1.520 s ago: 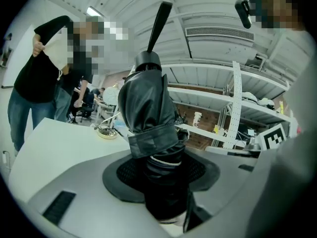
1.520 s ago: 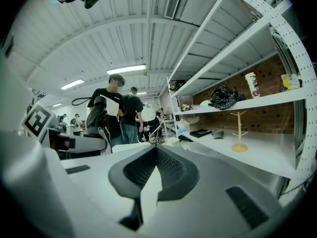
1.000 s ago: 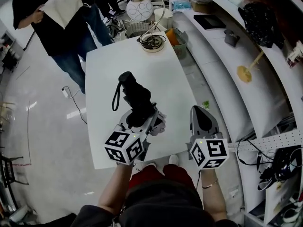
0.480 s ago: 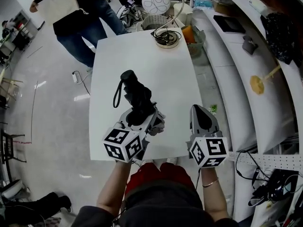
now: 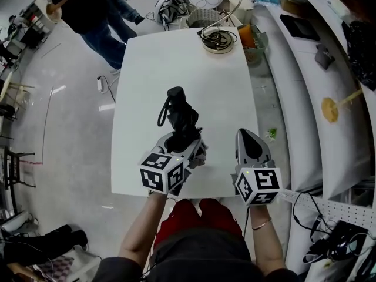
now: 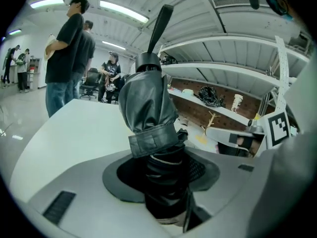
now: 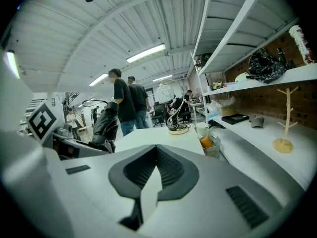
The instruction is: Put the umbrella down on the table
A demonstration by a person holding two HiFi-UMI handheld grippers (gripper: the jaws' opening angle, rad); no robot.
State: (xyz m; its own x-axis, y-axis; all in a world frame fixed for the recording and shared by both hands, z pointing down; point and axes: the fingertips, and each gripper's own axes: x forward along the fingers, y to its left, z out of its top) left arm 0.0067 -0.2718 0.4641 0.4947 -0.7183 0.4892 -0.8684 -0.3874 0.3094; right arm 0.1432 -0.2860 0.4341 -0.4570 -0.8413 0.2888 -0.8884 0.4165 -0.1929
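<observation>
A folded black umbrella in its sleeve, wrist strap at the far end, juts forward and upward over the white table. My left gripper is shut on the umbrella's near end. In the left gripper view the umbrella fills the space between the pads of the left gripper. My right gripper hovers at the table's near right edge, jaws together and empty. Seen from the right gripper, the umbrella is off to the left.
A lamp with a coiled base stands at the table's far end, with a basket holding something orange beside it. White shelves run along the right. People stand on the floor at the far left.
Both grippers have sunk toward the table. The umbrella has come down with the left gripper and leans lower. The people at the far left have shifted.
</observation>
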